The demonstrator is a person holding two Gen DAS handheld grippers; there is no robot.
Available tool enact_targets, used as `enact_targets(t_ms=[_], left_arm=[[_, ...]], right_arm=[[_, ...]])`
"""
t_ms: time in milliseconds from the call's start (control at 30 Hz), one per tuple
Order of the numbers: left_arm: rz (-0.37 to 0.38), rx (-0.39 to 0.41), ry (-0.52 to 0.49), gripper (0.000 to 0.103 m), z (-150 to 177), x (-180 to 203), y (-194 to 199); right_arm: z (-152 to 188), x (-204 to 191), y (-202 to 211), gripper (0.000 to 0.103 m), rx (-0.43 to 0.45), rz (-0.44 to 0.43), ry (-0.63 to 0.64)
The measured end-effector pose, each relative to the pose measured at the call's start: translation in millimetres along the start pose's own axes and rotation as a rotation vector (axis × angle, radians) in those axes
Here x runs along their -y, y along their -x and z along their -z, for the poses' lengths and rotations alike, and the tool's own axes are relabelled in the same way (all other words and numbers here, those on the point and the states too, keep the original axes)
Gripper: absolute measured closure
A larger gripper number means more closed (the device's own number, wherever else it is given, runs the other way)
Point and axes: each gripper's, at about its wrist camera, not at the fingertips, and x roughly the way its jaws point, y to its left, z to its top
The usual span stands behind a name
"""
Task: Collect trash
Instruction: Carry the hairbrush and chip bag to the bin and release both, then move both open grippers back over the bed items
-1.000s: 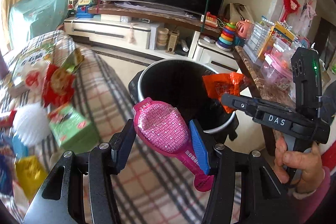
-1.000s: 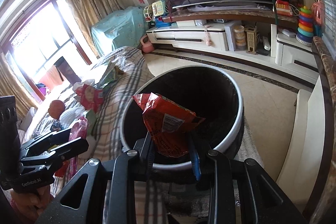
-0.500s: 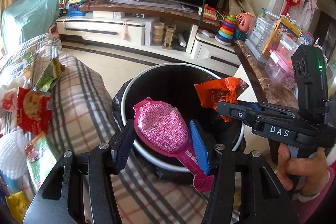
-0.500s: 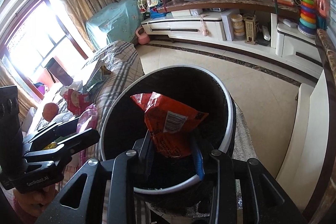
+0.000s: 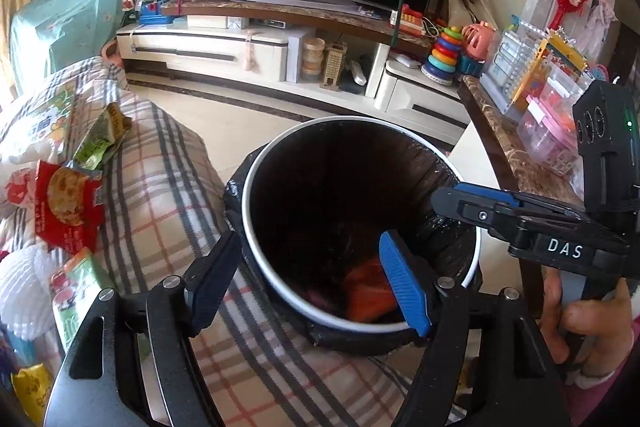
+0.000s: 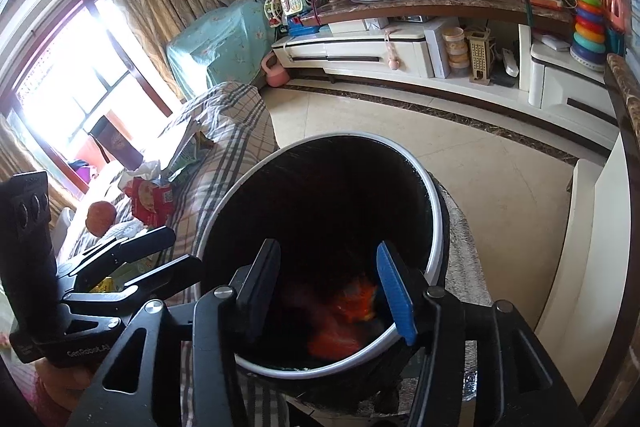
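Orange and crumpled, at the very bottom of the black-lined bin (image 5: 245, 223): the snack wrapper (image 5: 366, 291), already dropped, lying against the near wall and half hidden behind a blue pad in the left wrist view. Blurred in the right wrist view, so no telling whether settled or tumbling. Above the bin mouth, the left gripper (image 5: 310, 237) with jaws opening and nothing between them; likewise the right gripper (image 6: 327, 245), jaws spreading, empty, aimed down into the dark interior. Judged as the release step, nearly done. To finish well: let both pairs of jaws part fully before lifting away, so that no film clings to a pad; keep the fingertips inside the white rim line while opening, without knocking the rim or dragging the liner; then draw up and back toward the plaid blanket (image 5: 168, 187), where more waits: a red biscuit packet (image 5: 66, 203) and a green wrapper (image 5: 102, 139) just beyond it, both well apart from the bin. As for orientation: too scrunched to show a clean long axis, though seemingly tilted, one edge raised toward the near wall, the other sunk toward the bin's centre. Bin itself upright, mouth straight up, pressed close beside the blanket's edge.
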Motion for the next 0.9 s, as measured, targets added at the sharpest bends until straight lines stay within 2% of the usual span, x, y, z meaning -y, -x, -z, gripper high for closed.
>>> enact_targets(t_ms=[167, 233, 300, 667, 800, 900], left_arm=[[0.002, 0.014, 0.038, 0.029, 16, -9, 17], [0.005, 0.023, 0.062, 0.029, 25, -14, 27], [0.001, 0.045, 0.099, 0.029, 36, -20, 39], [-0.005, 0.109, 0.192, 0.029, 87, -41, 95], [-0.025, 0.139, 0.212, 0.029, 101, -49, 115], [-0.047, 0.155, 0.22, 0.029, 112, -55, 129]], right_arm=[[6, -10, 11, 0.036, 0.023, -0.019, 0.008], [12, -16, 15, 0.025, 0.033, -0.026, 0.013], [16, -23, 18, 0.019, 0.036, -0.023, 0.022], [56, -67, 25, 0.009, 0.016, -0.051, 0.078], [66, -87, 26, 0.0, 0.01, -0.034, 0.087], [72, -99, 28, 0.0, 0.018, -0.013, 0.094]])
